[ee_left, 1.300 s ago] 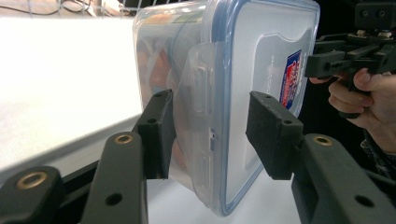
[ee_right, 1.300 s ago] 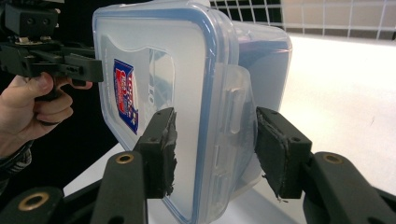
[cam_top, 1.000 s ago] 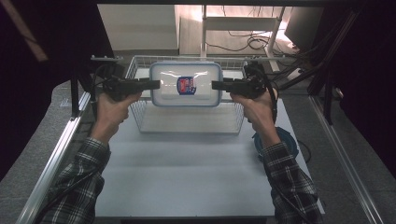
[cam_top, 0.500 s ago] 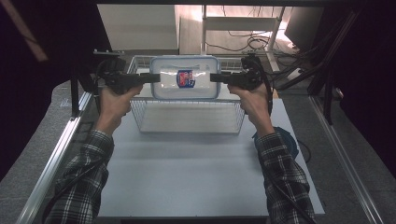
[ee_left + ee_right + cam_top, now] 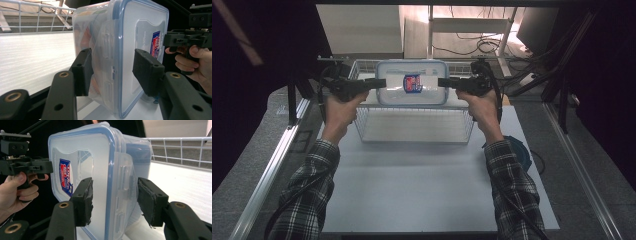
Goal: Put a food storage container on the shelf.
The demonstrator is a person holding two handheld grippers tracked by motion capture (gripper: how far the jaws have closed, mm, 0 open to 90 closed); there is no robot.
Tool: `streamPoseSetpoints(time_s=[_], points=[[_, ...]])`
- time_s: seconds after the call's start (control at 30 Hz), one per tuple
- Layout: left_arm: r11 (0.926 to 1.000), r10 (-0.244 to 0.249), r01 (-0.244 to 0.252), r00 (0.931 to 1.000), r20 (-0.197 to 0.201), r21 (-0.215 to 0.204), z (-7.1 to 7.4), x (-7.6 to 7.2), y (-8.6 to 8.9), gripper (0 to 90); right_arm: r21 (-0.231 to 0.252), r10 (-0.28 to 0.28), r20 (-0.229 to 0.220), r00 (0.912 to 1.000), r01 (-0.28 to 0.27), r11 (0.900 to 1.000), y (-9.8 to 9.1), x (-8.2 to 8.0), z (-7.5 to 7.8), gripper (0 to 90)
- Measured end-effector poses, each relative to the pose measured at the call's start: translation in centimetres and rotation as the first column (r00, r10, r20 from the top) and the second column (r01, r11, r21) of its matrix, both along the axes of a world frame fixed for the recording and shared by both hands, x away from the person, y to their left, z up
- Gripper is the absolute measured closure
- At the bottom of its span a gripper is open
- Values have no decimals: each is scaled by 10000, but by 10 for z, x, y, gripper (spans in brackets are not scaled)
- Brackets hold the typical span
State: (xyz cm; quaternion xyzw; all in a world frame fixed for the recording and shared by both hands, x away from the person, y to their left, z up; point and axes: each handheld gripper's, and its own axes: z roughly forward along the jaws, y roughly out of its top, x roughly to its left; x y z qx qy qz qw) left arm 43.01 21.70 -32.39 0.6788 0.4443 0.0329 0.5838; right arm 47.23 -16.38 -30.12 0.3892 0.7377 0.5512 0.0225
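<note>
A clear plastic container [image 5: 412, 82] with a blue-rimmed lid and a red and blue label stands on its long side in the far part of a white wire basket [image 5: 412, 141], lid facing me. My left gripper [image 5: 379, 83] is at its left end and my right gripper [image 5: 443, 83] at its right end. In the left gripper view the jaws [image 5: 113, 70] straddle the container [image 5: 130, 37]; in the right gripper view the jaws [image 5: 116, 195] straddle its other end [image 5: 82, 157]. Both pairs have just been opening, with a gap showing beside the pads.
The basket sits at the back of a white table [image 5: 427, 190]. A blue round object [image 5: 519, 150] lies at the table's right edge by my right sleeve. A metal rail [image 5: 272, 165] runs along the left side. Shelving and cables stand behind the basket.
Both hands carried the container away from me and down into the far part of the basket. The jaws now stand a little wider around it.
</note>
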Motion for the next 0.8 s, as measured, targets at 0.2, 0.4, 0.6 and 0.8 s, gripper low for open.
streamPoseSetpoints(time_s=[0.2, 0.4, 0.6, 0.8], points=[[9999, -49, 48, 10000, 64, 136, -2, 0, -6, 373, -491, -173, 470, 9987, 196, 9986, 3, -2, 0, 452], [9975, 0, -4, 10000, 56, 707, -4, 3, -11, 379, -578, -96, 551, 9984, 128, 9982, 3, -3, -1, 447], [9957, -110, 114, 9999, -59, 915, -7, 3, -12, 351, -1186, 13, 715, 9974, 72, 9929, 5, -4, -6, 437], [9968, -285, 307, 9991, -308, 737, -11, 5, -10, 318, -1594, -171, 814, 9965, 299, 9868, 10, -6, -8, 419]])
